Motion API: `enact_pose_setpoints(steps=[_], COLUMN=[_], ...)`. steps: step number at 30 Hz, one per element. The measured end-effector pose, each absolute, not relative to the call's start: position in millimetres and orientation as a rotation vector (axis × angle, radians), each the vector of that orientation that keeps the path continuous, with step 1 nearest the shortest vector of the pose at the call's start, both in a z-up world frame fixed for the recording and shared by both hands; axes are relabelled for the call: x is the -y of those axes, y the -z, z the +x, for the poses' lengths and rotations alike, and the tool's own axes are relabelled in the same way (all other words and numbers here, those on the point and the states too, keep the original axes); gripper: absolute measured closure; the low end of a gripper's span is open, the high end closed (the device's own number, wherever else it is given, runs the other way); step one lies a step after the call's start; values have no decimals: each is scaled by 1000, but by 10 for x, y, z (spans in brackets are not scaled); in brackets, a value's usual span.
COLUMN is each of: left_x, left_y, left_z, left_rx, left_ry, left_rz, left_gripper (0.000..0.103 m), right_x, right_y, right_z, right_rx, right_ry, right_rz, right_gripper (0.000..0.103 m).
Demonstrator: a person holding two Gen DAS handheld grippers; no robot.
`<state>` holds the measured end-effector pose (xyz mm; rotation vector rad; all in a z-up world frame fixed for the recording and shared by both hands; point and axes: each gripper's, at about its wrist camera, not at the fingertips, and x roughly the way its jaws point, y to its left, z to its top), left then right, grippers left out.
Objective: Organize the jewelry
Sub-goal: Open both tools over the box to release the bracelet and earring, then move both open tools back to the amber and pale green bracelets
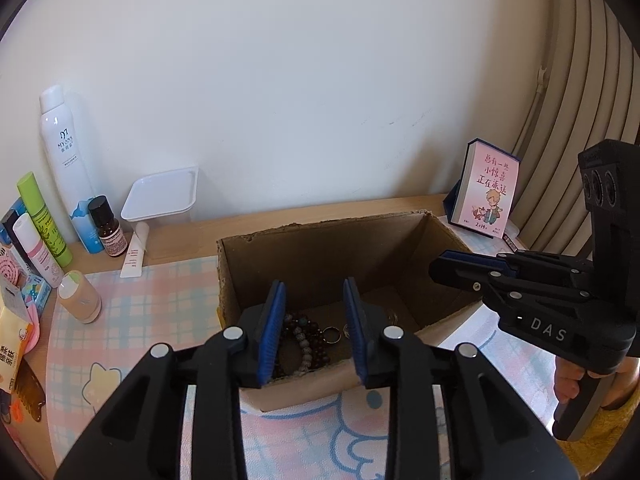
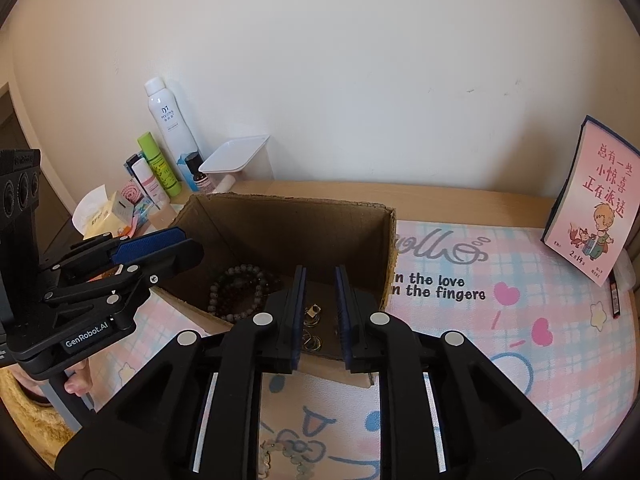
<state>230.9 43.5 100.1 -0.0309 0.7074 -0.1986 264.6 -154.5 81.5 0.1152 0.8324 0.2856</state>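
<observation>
Several beaded bracelets [image 2: 240, 290] and rings [image 2: 311, 316] lie boxed beyond both spread, empty grippers [image 1: 315, 332] [image 2: 319, 316]; one pale bracelet [image 2: 286, 454] remains beneath the right.

You are working at a home dressing desk set against a plain wall. Far left of your fingers stand toiletries: a white spray can [image 1: 64, 160], a green tube [image 1: 44, 218] and a small brown bottle [image 1: 106, 226]. Under your fingers lies a pastel cartoon mat [image 2: 500, 300]; far right leans a pink storybook [image 2: 592, 204].
</observation>
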Motion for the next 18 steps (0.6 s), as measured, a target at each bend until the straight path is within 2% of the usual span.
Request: enact_pose_setpoints(steps=[6, 7, 9, 15, 18], left_x=[-433, -438, -449, -363, -287], left_y=[-1120, -1148, -1201, -1244, -1222], left_z=[2159, 2117, 2018, 1715, 1595], left_rx=[-669, -659, -645, -646, -651], left_ry=[211, 217, 227, 284, 299], left_rz=[-16, -16, -17, 39, 107], left_gripper=[70, 67, 65, 63, 63], right_x=[1679, 1695, 1716, 1759, 1707], right_y=[-929, -955, -1002, -1030, -1024], right_z=[2572, 2545, 2472, 2254, 2143], right_rx=[-785, -779, -763, -774, -795], right_ry=[-301, -304, -314, -425, -494], right_rz=[177, 180, 179, 215, 212], right_gripper=[88, 86, 76, 73, 67])
